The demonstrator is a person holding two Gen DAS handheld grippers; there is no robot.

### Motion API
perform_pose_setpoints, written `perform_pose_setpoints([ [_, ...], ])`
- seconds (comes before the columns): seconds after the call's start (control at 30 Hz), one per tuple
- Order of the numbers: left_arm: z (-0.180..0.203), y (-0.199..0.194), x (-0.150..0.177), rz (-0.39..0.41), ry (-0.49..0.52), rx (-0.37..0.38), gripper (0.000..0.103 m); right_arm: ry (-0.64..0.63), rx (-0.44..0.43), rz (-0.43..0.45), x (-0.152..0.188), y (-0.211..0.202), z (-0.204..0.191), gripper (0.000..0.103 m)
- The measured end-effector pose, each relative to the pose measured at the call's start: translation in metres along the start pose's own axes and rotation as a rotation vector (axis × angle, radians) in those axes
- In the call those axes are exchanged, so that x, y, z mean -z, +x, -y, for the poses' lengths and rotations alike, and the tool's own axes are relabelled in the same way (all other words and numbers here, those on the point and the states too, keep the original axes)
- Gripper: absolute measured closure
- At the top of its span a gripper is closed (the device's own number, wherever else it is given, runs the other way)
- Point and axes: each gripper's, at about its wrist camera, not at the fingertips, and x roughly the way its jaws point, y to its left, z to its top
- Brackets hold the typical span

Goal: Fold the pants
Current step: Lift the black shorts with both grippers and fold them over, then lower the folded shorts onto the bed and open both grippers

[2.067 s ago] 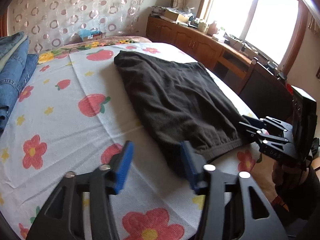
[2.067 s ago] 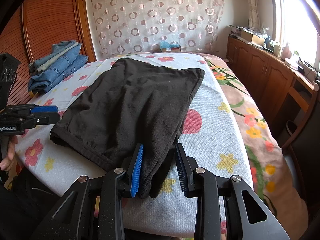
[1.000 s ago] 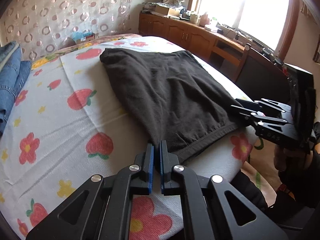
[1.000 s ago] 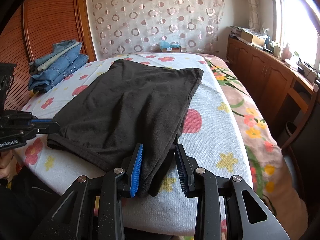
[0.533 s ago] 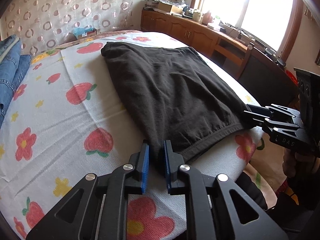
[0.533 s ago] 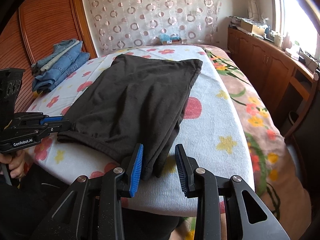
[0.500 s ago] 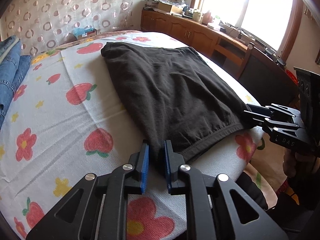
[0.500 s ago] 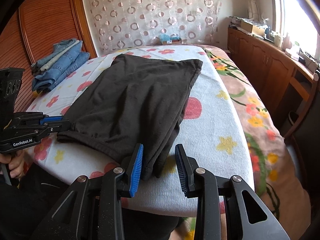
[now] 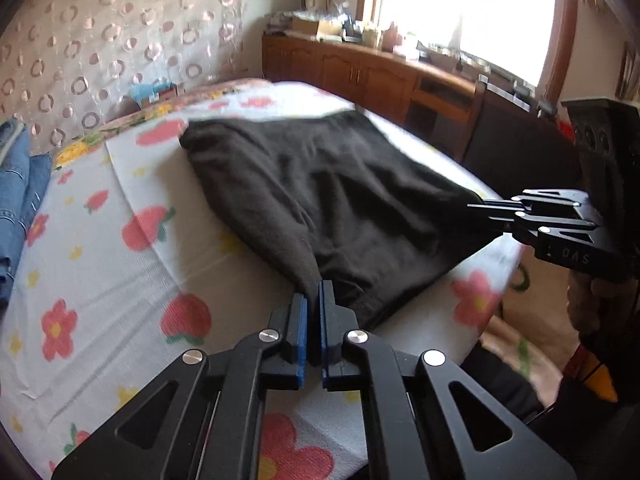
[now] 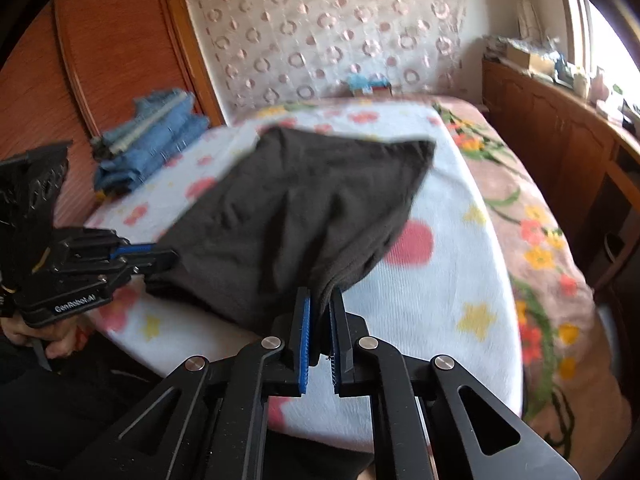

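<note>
Dark grey pants [image 9: 340, 200] lie lengthwise on a flower-print bed sheet [image 9: 100, 280]. My left gripper [image 9: 313, 300] pinches their near left corner; its jaws are closing with cloth between the blue pads. In the right wrist view the pants [image 10: 304, 200] rise in a taut fold to my right gripper [image 10: 319, 300], whose jaws are closing on the near right corner. Each gripper shows in the other's view: the right gripper [image 9: 480, 210] at the cloth's right corner, the left gripper [image 10: 160, 258] at the left corner. The near hem hangs slightly raised between them.
Folded blue jeans [image 10: 152, 136] are stacked at the far left of the bed by a wooden wardrobe [image 10: 100, 60]. A low wooden cabinet [image 9: 360, 76] with clutter runs under the window on the right. A person's hand [image 10: 52, 336] holds the left gripper.
Both grippers went from standing apart around the pants' near corners to pinching them. The near edge has come up off the sheet and the cloth has pulled taut.
</note>
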Motion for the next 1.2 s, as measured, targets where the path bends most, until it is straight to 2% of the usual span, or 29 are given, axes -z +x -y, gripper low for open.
perform_pose_setpoints([
  [0.2,-0.016,-0.05,-0.031,0.115,-0.044,0.007,0.097,-0.061,-0.029,0.123,-0.04,-0.039,-0.015,0.095],
  [0.4,-0.021,-0.11,-0.063,0.249,-0.027,-0.037,0.097,-0.132,-0.089,0.233,-0.079,-0.077,-0.04,0.095],
  [0.47,-0.025,-0.125,-0.079,0.282,-0.018,-0.054,0.097,-0.158,-0.098,0.241,-0.098,-0.083,-0.048,0.095],
  [0.6,-0.044,-0.14,-0.113,0.338,-0.015,-0.1,0.097,-0.247,-0.089,0.244,-0.142,-0.075,-0.064,0.095],
  [0.77,-0.082,-0.138,-0.149,0.372,-0.044,-0.172,0.097,-0.26,-0.083,0.256,-0.19,-0.042,-0.063,0.095],
  [0.87,-0.102,-0.146,-0.164,0.414,-0.088,-0.182,0.097,-0.248,-0.087,0.284,-0.214,-0.018,-0.067,0.095],
  [0.93,-0.107,-0.153,-0.166,0.444,-0.087,-0.216,0.097,-0.243,-0.103,0.297,-0.218,-0.007,-0.071,0.095],
  [1.0,-0.111,-0.155,-0.158,0.445,-0.094,-0.218,0.097,-0.245,-0.111,0.299,-0.211,0.001,-0.073,0.095],
  [1.2,-0.112,-0.121,-0.095,0.339,-0.108,-0.226,0.097,-0.255,-0.121,0.2,-0.163,0.033,-0.063,0.095],
])
